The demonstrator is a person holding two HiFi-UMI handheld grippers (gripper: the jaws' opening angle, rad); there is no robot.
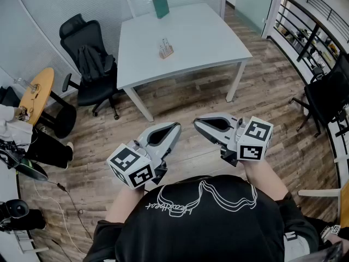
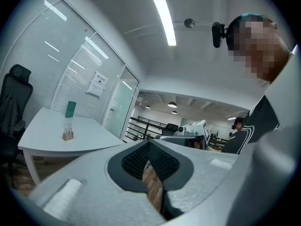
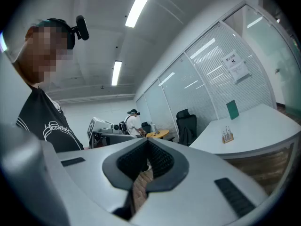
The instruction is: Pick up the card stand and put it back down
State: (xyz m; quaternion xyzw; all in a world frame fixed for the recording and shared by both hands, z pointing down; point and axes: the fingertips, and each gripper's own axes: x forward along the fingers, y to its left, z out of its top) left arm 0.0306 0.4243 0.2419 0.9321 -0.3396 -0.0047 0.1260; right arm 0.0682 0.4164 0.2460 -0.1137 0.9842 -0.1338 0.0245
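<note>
One stand (image 1: 166, 48) sits on the surface (image 1: 207, 34), away from every edge. The left gripper (image 1: 176, 126) and right gripper (image 1: 196, 122) have fingers pressed together, empty.

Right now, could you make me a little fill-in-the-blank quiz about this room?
The card stand stands on the white ____.
The left gripper and right gripper have fingers ____ (open/shut), holding nothing.
The office chair beside the table is ____.
The upright box near the table's far edge is ____.
Missing: table; shut; black; green.
</note>
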